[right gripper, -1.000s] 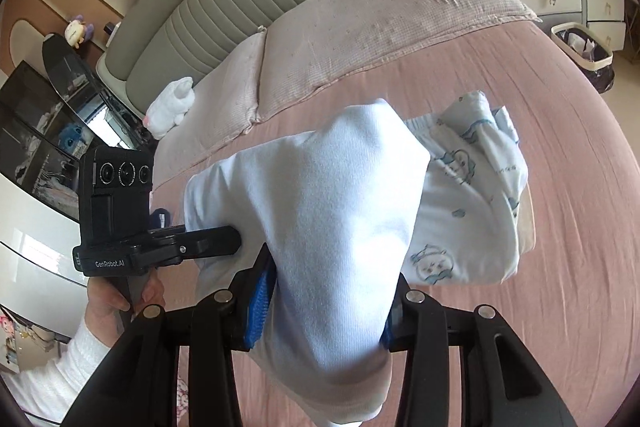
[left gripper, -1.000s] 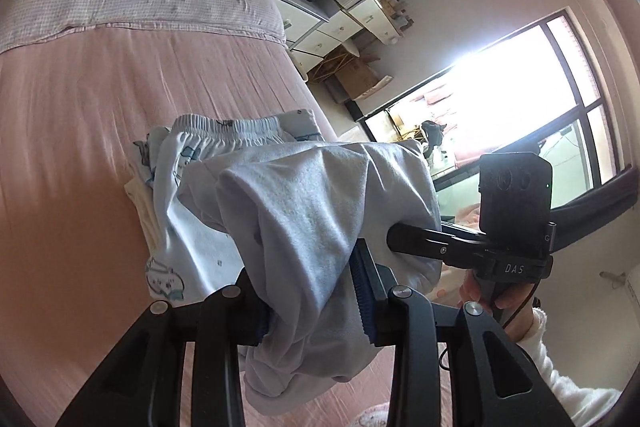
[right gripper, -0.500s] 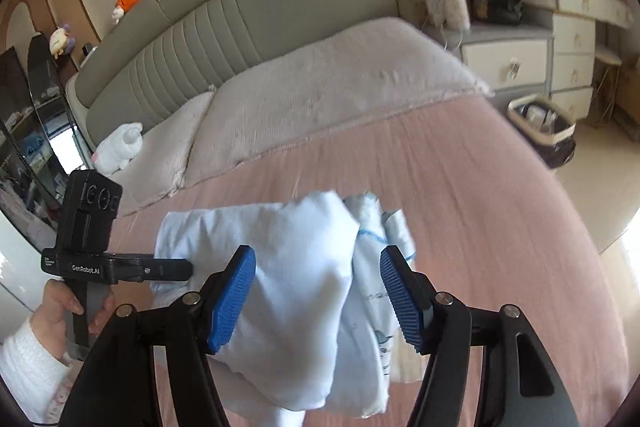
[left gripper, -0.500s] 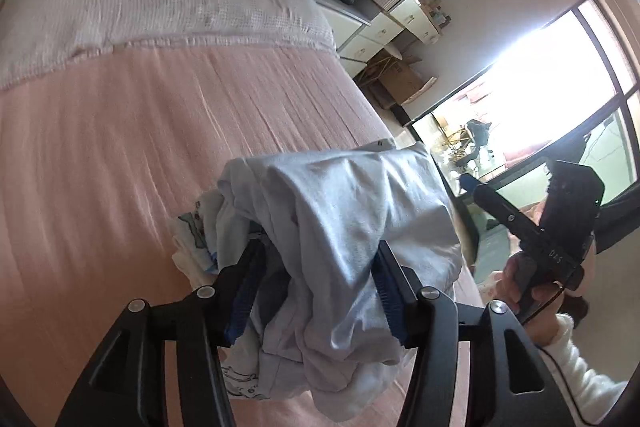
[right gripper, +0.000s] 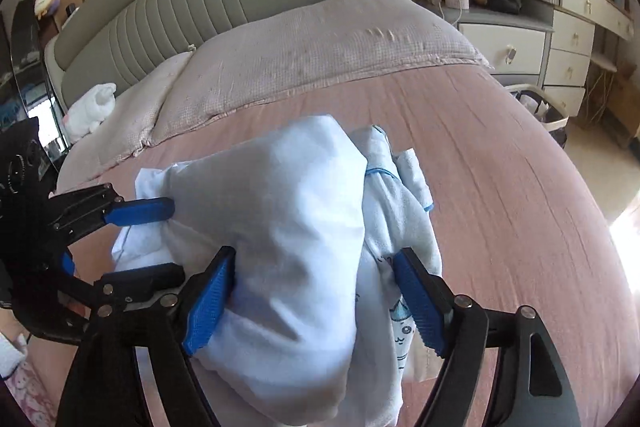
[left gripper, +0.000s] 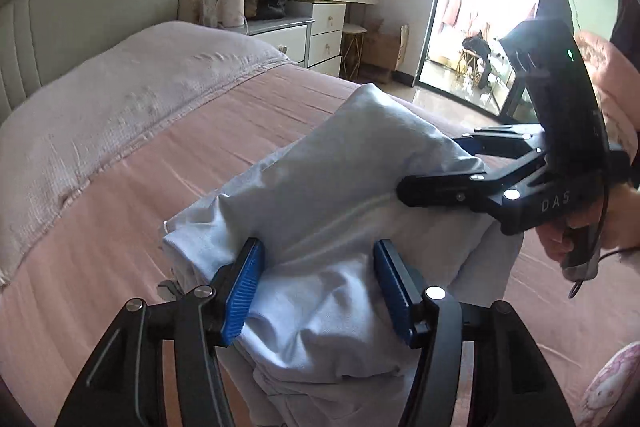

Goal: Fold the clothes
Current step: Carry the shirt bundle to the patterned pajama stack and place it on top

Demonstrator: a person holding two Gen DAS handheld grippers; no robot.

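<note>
Clothes (left gripper: 332, 187), a pale blue bundle, are sitting on the pink bed (left gripper: 120, 195) between both tongs. We are straddling them with the left tongs (left gripper: 316, 283) and right tongs (right gripper: 316, 303), jaws apart, so we should be squeezing evenly before lifting.
</note>
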